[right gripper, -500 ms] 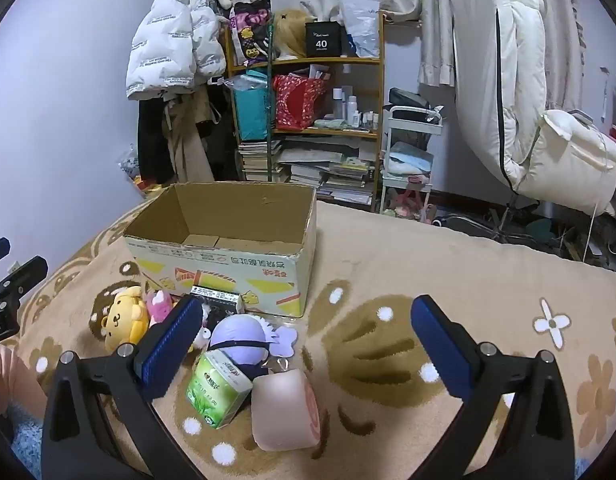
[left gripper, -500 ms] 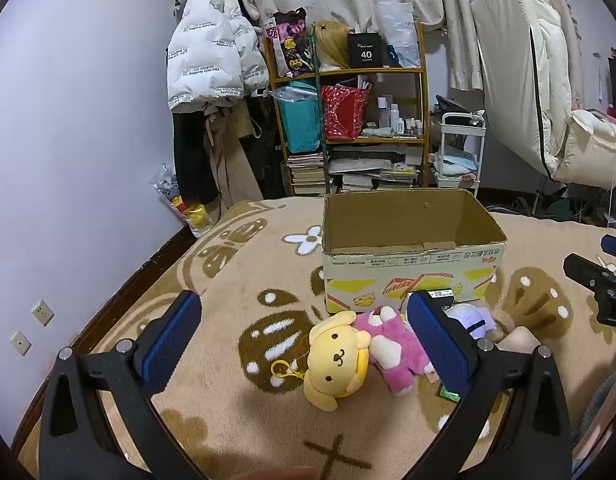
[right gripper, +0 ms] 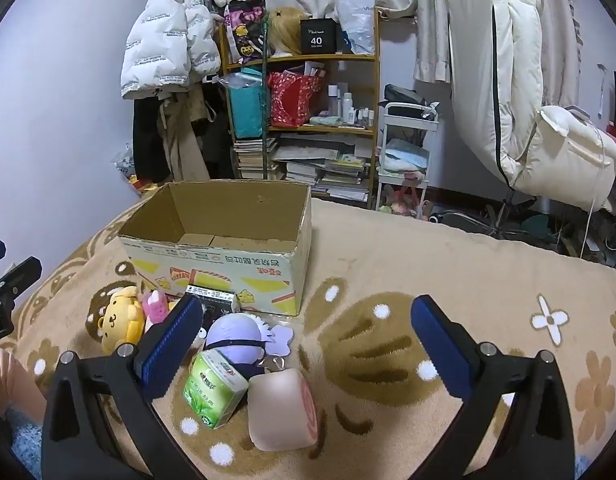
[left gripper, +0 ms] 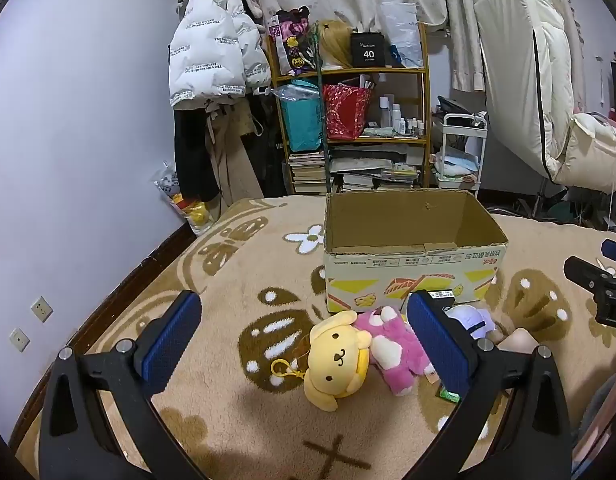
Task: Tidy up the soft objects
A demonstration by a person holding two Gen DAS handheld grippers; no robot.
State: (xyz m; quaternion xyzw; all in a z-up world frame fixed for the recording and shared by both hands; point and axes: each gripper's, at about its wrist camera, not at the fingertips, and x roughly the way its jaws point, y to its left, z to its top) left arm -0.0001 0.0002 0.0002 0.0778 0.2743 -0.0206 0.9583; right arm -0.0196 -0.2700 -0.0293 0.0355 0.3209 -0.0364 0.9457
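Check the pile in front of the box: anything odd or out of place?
Nothing spilled or damaged. The green tissue pack lies tilted against the purple plush, and a small black carton sits among the toys. The cardboard box is upright and looks empty.

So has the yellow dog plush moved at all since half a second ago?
No. The yellow dog plush lies in the same spot by the cardboard box, against the pink plush.

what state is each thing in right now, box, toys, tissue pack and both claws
cardboard box: upright, top open, nothing visible inside
yellow dog plush: lying on the blanket, outside the box
pink plush: lying against the yellow one
purple plush: lying in front of the box
green tissue pack: tilted, sealed
pink roll cushion: on its side
left claw: open, holding nothing
right claw: open, holding nothing
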